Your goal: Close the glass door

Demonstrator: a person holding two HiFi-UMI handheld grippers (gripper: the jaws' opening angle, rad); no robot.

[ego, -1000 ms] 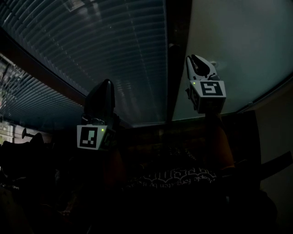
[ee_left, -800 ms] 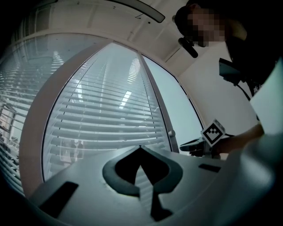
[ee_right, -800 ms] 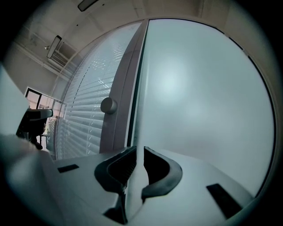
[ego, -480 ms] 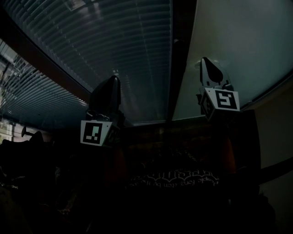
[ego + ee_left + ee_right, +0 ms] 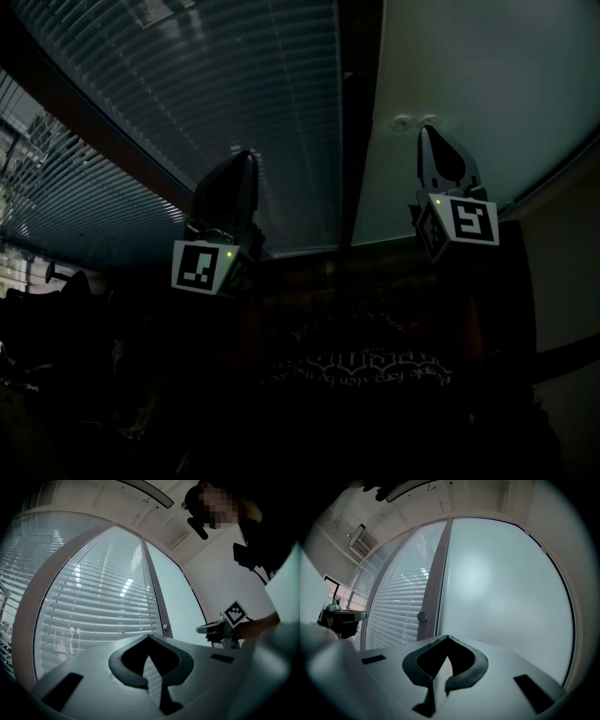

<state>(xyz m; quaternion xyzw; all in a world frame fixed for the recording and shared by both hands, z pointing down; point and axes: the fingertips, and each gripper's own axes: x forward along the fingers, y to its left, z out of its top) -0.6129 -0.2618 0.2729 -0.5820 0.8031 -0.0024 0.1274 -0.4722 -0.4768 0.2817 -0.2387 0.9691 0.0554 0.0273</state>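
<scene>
The frosted glass door panel (image 5: 469, 84) fills the upper right, beside a dark upright frame (image 5: 359, 122). Left of the frame is glass with slatted blinds (image 5: 234, 84). A small round knob (image 5: 422, 617) sits on the frame; it also shows in the left gripper view as the knob (image 5: 166, 627). My right gripper (image 5: 427, 133) is raised in front of the frosted panel, shut and empty, its tip just below two small round fittings (image 5: 415, 121). My left gripper (image 5: 246, 156) is raised before the blinds, shut and empty. Whether either tip touches the glass is unclear.
The head view is very dark below the glass; only the person's dark clothing (image 5: 356, 366) shows there. A wall (image 5: 562, 272) borders the door on the right. Dim objects (image 5: 56, 277) stand low at the left. The ceiling (image 5: 440, 498) runs above the door.
Both grippers have shifted right in the head view. The left one has risen a little; the right one sits lower and further right, now under the round fittings.
</scene>
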